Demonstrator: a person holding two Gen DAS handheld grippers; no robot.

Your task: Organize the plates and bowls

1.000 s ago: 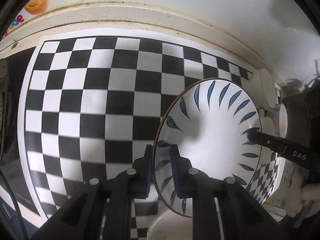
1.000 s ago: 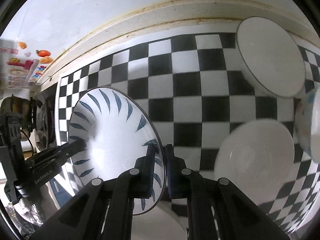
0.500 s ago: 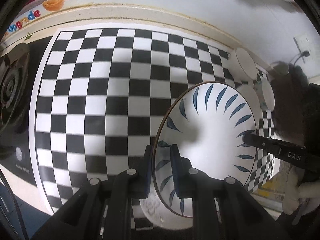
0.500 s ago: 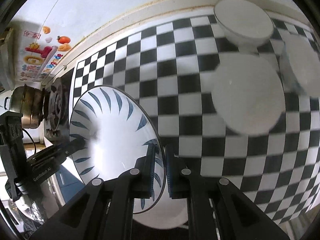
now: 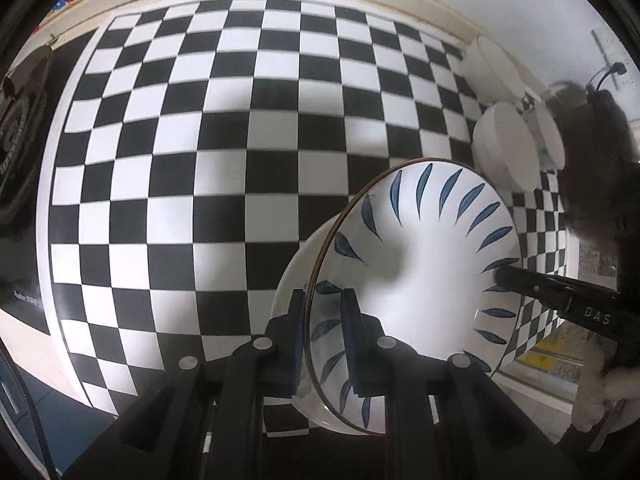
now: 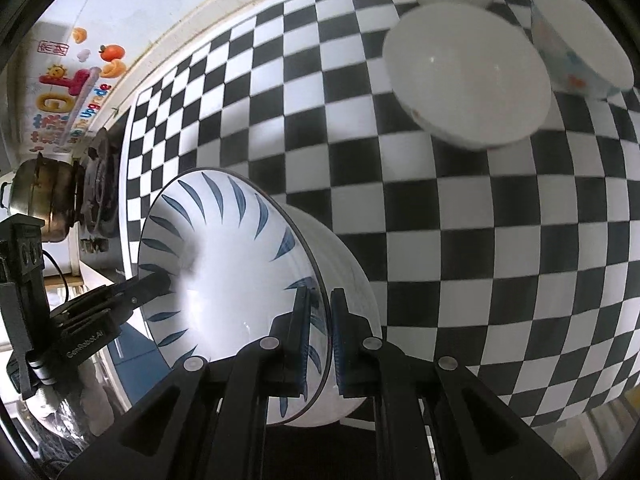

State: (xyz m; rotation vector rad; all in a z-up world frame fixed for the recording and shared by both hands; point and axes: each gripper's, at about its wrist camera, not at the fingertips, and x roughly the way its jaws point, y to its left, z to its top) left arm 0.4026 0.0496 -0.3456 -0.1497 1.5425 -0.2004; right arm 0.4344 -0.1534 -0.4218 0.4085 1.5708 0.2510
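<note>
Glazed ceramic, blue-leafed: the bowl (image 5: 420, 264) hangs between both claws above the checkered mat (image 5: 200, 160). Left gripper (image 5: 323, 320) clamps the near rim, right gripper (image 6: 318, 324) the opposite rim. Stiff, slick, breakable, probably weighty; rim pinches look sensible.

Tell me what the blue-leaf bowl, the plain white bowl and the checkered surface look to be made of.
Blue-leaf bowl: probably glazed ceramic; glossy sheen, painted leaves, thin dark rim.
Plain white bowl: likely glazed ceramic or porcelain; smooth, with small highlights.
Checkered surface: seemingly a printed sheet or mat, flat and matte; material unclear.
</note>
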